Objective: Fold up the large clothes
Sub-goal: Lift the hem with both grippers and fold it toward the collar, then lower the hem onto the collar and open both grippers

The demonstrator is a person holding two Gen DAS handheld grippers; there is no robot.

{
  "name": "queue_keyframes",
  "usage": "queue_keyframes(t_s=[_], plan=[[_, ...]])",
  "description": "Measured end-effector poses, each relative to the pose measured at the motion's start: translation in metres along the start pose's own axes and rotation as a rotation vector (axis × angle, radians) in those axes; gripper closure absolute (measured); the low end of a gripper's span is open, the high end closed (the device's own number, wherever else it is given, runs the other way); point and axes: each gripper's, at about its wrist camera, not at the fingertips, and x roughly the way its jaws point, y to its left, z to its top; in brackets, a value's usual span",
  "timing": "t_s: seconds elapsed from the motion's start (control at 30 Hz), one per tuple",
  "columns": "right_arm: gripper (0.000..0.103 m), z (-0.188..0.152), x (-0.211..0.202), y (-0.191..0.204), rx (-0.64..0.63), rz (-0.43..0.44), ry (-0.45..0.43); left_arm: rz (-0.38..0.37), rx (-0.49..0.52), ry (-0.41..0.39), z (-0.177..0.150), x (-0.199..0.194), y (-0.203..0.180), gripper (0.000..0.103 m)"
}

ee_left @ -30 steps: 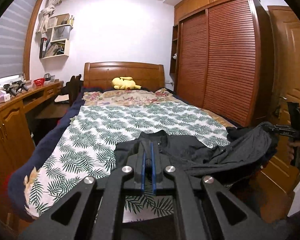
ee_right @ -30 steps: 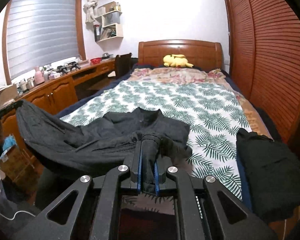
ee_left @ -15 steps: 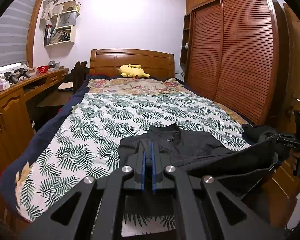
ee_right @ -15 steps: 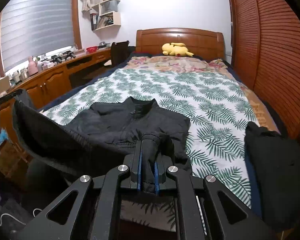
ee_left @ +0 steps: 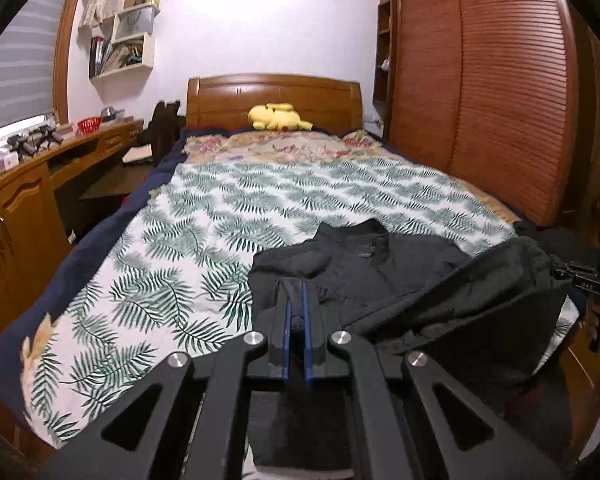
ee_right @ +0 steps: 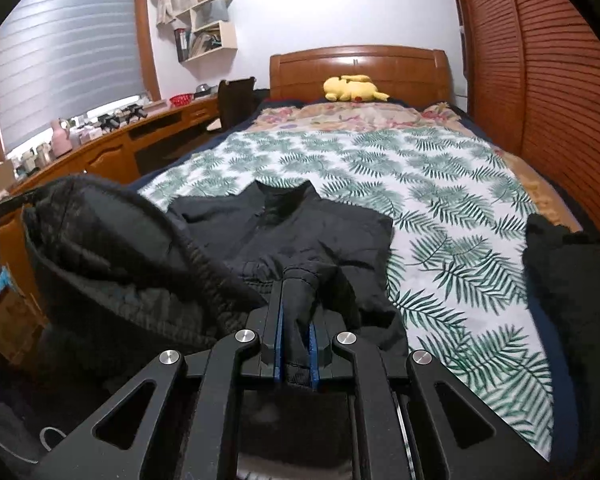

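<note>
A black jacket (ee_left: 372,264) lies at the foot of the bed, collar toward the headboard; it also shows in the right wrist view (ee_right: 300,236). My left gripper (ee_left: 296,292) is shut on its lower hem at the left corner. My right gripper (ee_right: 296,284) is shut on a bunched fold of the hem at the right corner. The hem hangs as a raised band between the two grippers, above the body of the jacket. The right gripper's body shows at the right edge of the left wrist view (ee_left: 592,276).
The bed has a fern-print cover (ee_left: 260,200) and a yellow plush toy (ee_left: 278,116) at the wooden headboard. A second dark garment (ee_right: 572,276) lies at the bed's right edge. A wooden desk (ee_left: 28,184) runs along the left, a slatted wardrobe (ee_left: 500,92) along the right.
Both grippers have moved forward over the bed with the hem, and the jacket's upper part has settled flat on the cover.
</note>
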Motion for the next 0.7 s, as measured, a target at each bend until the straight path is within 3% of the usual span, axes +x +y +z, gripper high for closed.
queue_keyframes(t_s=[0.3,0.53,0.7], plan=[[0.096,0.015,0.076,-0.023,-0.029,-0.022,0.053,0.045,0.004,0.085,0.013,0.096,0.013,0.101],[0.096,0.070,0.144,-0.055,-0.054,-0.039,0.083,0.080,0.009,0.063,0.053,0.158,0.020,0.101],[0.096,0.114,0.190,-0.080,-0.034,-0.102,0.070,0.105,0.012,0.031,0.092,0.198,0.024,0.101]])
